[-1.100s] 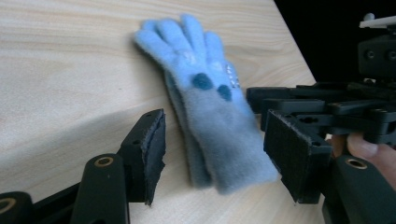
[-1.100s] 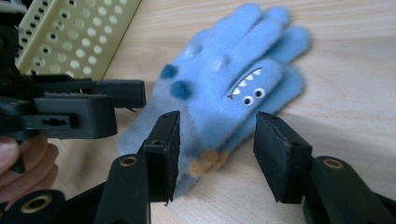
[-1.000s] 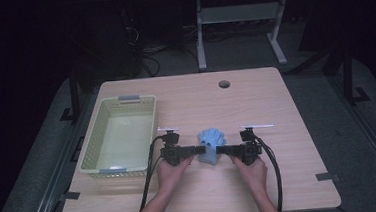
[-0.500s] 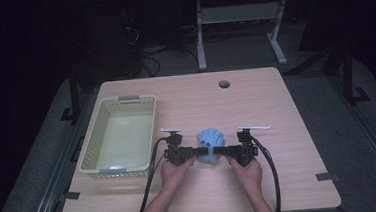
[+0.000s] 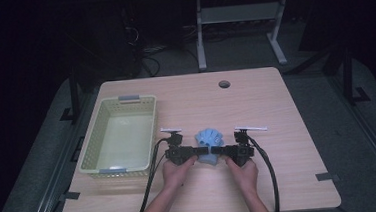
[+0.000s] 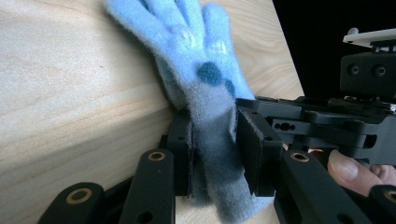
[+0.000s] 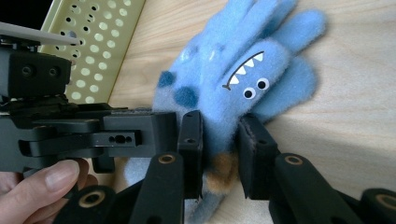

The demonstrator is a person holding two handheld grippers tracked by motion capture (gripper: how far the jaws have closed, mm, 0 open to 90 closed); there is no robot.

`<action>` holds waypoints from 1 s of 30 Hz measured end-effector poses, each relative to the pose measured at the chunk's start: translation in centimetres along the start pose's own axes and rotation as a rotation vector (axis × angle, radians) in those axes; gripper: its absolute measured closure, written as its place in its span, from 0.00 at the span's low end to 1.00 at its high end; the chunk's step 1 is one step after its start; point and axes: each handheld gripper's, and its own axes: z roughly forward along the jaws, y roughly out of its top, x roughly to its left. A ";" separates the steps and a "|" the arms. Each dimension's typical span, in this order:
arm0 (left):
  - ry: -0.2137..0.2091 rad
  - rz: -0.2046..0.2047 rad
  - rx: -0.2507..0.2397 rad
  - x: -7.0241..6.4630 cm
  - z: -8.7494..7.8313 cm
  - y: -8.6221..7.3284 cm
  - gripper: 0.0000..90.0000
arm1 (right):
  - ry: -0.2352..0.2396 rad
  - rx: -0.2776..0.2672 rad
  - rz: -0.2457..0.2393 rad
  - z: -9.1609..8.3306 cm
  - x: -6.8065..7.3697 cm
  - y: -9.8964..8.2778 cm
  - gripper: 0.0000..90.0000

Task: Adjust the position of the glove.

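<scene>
While my two grippers face each other across the blue glove [image 5: 210,145], their jaws have just been closing, and each pair now pinches its cuff end. On my left gripper [image 6: 214,154], the black pads [image 6: 249,154] press the fuzzy fabric from both sides. On my right gripper [image 7: 218,154], the pads [image 7: 192,149] squeeze the same narrow part, where the fleece turns tan. Beyond both sets of fingertips, the glove's fingers fan away from me across the table. Seen from above, the left gripper [image 5: 195,152] and right gripper [image 5: 225,151] sit on either side of the glove, almost level with each other.

Under the fingers lies a pale wooden table [image 5: 276,110] with a round hole [image 5: 224,84] far ahead of them. Well out past my left gripper stands a pale green perforated basket [image 5: 126,106]. Around the table the room is dark, with a grey floor and a metal frame [image 5: 240,17] behind.

Soft and fleecy, the glove is light blue with darker blue spots. One side shows white googly eyes and a jagged toothy mouth.
</scene>
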 end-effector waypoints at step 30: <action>-0.041 0.047 -0.076 -2.0 -1.8 0.9 0.80 | 0.137 -0.094 0.017 -1.6 1.1 0.4 0.85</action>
